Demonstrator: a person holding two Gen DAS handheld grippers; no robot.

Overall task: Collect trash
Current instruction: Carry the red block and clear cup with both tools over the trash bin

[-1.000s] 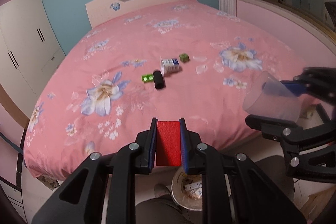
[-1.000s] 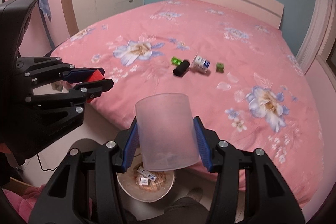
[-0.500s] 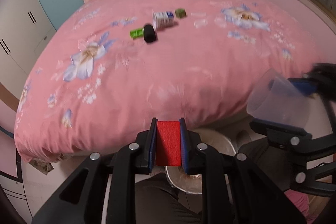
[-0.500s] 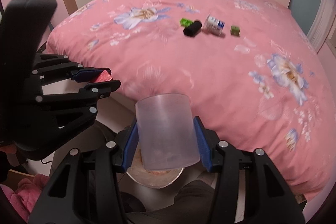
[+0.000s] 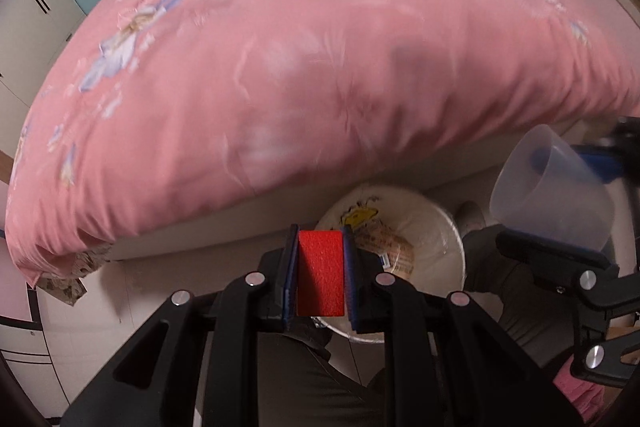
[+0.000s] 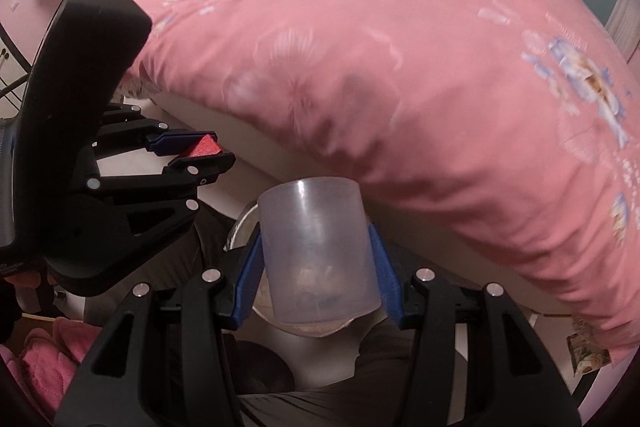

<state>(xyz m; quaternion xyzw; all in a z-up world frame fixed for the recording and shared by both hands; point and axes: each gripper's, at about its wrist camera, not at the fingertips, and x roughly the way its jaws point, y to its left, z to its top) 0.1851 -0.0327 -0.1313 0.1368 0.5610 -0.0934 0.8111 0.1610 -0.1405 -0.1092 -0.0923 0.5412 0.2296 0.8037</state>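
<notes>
Over the bin [image 5: 456, 239] by the bed [image 5: 320, 87], I am holding two bits of trash. My left gripper [image 5: 320, 277] is squeezing a red block [image 5: 320, 275] tight. My right gripper [image 6: 316, 277] is hugging a clear cup [image 6: 316, 251] around its sides. The cup looks light, thin and easy to crush, so I am gripping it gently. The block looks soft, like sponge.
</notes>
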